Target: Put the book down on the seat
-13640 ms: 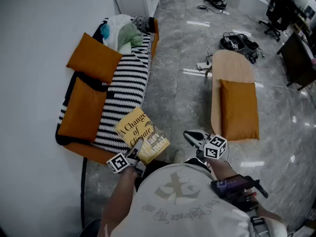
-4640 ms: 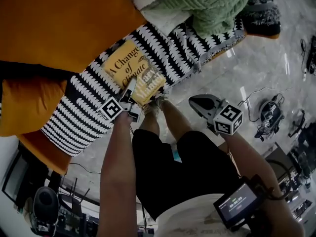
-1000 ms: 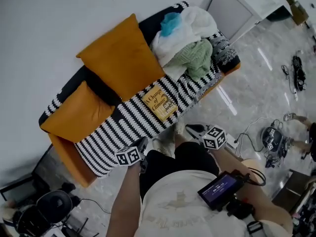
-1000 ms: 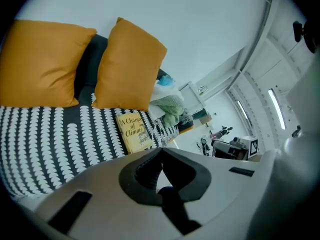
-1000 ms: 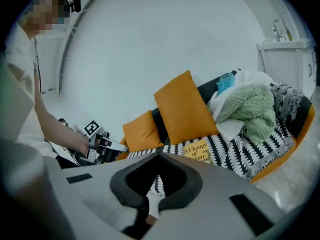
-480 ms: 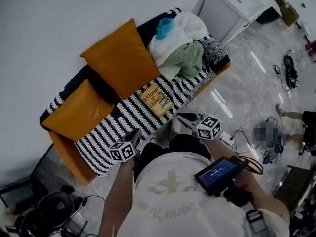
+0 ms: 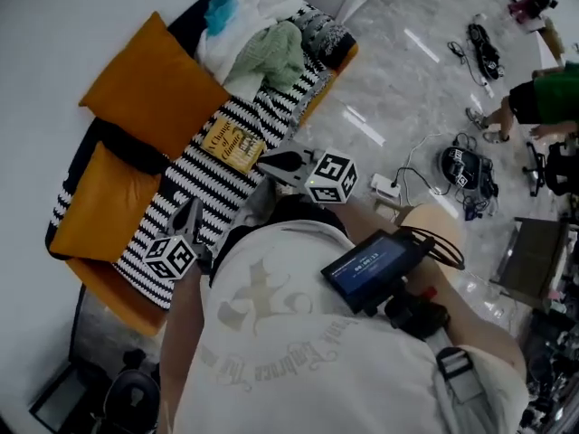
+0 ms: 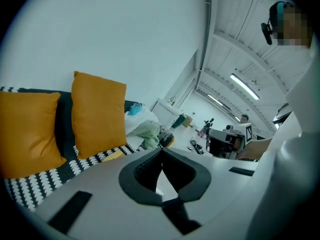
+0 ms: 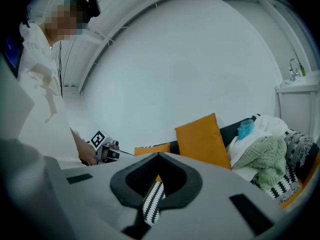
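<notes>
Found book (image 7: 233, 145) flat, cover up, on striped seat (image 7: 204, 186), in front of upright orange cushion (image 7: 149, 84) and just short of clothes pile (image 7: 267, 57); touching neither tongs. Read right tongs (image 7: 264, 163) clenched on nothing, tip aimed at book's near edge and just beside it in head view. Read left tongs (image 7: 188, 211) likewise clenched and empty, well apart from book, further along seat. Put long axis slantwise across the stripes, not surely. Judge placing done; for any regrasp, right hand nearer, approach from seat's front edge.
</notes>
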